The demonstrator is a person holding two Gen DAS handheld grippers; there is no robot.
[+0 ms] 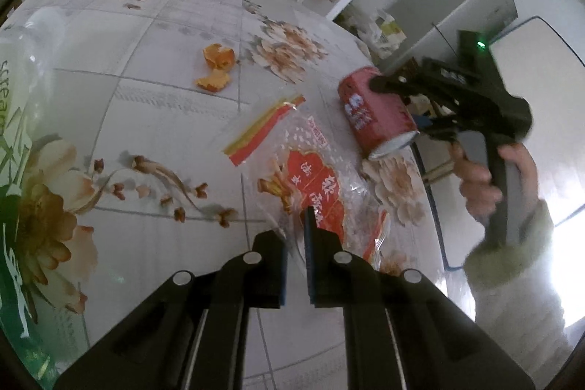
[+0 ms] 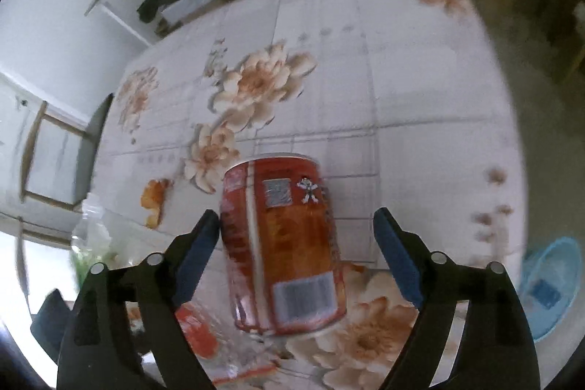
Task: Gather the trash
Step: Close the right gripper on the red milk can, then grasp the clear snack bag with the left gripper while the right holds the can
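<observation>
Red can [image 2: 283,243] sits between the spread fingers of the right tool [image 2: 296,243] — long axis along them, left pad touching. Left tool [image 1: 296,236] nearly pressed together over the snack wrapper [image 1: 314,185] — whether it pinches it, cannot tell.

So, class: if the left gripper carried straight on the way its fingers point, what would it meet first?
Most likely the clear plastic bag with red print on the table: the left gripper has its tips right at the bag's near edge, jaws a narrow gap apart. Depth is unclear, so contact may already exist.
</observation>
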